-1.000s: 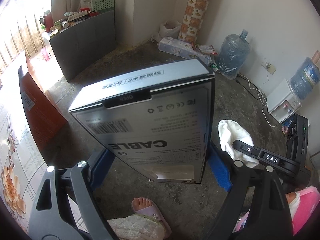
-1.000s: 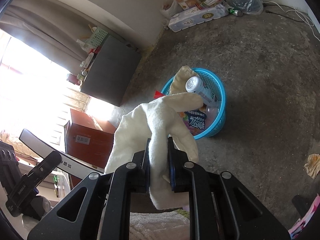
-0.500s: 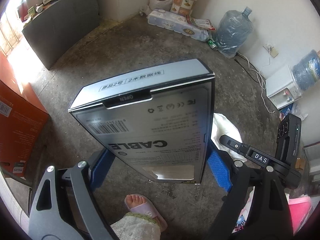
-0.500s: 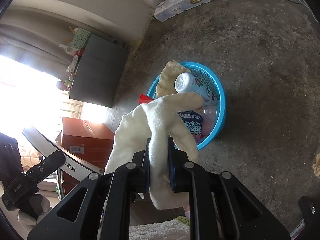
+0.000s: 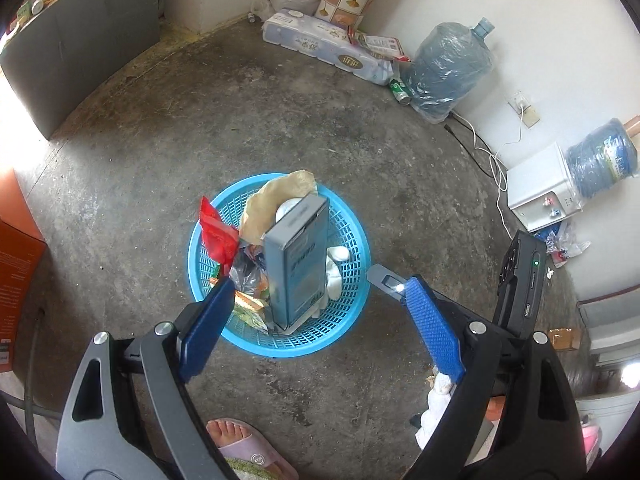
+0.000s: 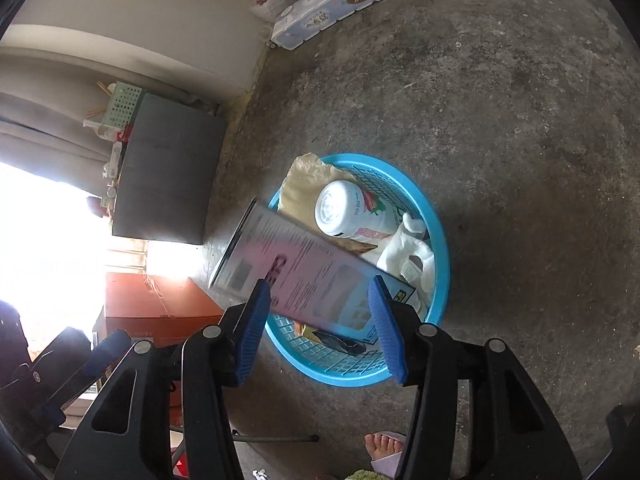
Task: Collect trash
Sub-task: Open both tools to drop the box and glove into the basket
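**A:** Trash basket (image 5: pixel 280 344), status?

**B:** On the floor, right under both tongs. I'm hovering over it so stuff lands inside. Cable box (image 5: pixel 298 268) is in it, stood on end and leaning on the pile. Guess it's too long to lie flat on that heap.

**A:** Tongs?

**B:** Left gripper (image 5: pixel 318 284) is wide, nothing in it. Right gripper (image 6: pixel 319 284) has just been opening, now abt half wide. The box shows between its fingers in that view, but the pads aren't pressing it.

**A:** Rest?

**B:** White bottle (image 6: pixel 352 212) is on its side at the far rim. White cloth (image 6: pixel 404 256) is slumped beside it, inside the basket. A green can (image 5: pixel 400 92) is left by the water jug (image 5: pixel 448 64), well apart. Prob next.
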Action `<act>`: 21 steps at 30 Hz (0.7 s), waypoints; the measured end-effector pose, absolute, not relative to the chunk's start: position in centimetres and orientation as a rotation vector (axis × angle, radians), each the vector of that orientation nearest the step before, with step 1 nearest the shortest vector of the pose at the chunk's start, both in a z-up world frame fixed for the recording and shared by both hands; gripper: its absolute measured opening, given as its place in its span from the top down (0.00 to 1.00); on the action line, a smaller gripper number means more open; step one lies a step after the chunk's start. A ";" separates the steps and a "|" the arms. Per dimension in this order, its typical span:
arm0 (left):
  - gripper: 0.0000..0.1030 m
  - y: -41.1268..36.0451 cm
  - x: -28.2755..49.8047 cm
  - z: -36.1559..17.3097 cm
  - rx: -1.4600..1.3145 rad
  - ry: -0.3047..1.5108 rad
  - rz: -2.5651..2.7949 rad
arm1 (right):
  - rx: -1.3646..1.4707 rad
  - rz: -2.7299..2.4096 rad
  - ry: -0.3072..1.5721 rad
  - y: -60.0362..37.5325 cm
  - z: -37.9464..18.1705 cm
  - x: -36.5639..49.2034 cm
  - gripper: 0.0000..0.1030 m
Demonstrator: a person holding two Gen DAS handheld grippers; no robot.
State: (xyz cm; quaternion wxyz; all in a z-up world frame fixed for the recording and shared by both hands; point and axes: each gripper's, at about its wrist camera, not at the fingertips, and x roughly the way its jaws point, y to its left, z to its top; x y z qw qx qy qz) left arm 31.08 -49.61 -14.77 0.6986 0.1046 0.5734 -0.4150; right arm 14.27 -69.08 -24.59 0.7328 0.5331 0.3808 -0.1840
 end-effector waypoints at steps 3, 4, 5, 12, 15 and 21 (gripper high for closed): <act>0.19 -49.9 31.2 -14.7 0.208 1.282 -0.918 | 1.181 -0.417 0.837 -69.2 -24.8 13.5 0.51; 0.19 -49.7 31.4 -14.6 0.191 1.284 -0.917 | 1.181 -0.423 0.834 -69.2 -24.8 13.2 0.51; 0.19 -49.6 31.4 -14.3 0.178 1.284 -0.917 | 1.178 -0.425 0.831 -69.2 -24.6 13.0 0.51; 0.19 -45.8 30.6 -10.0 0.091 1.211 -0.938 | 1.143 -0.396 0.806 -68.2 -22.4 11.4 0.51; 0.19 -42.7 29.4 -6.5 0.052 1.137 -0.955 | 1.107 -0.362 0.770 -66.8 -20.0 9.8 0.51; 0.19 -33.3 24.5 0.0 0.052 0.929 -0.949 | 0.865 -0.278 0.705 -60.9 -11.9 5.8 0.44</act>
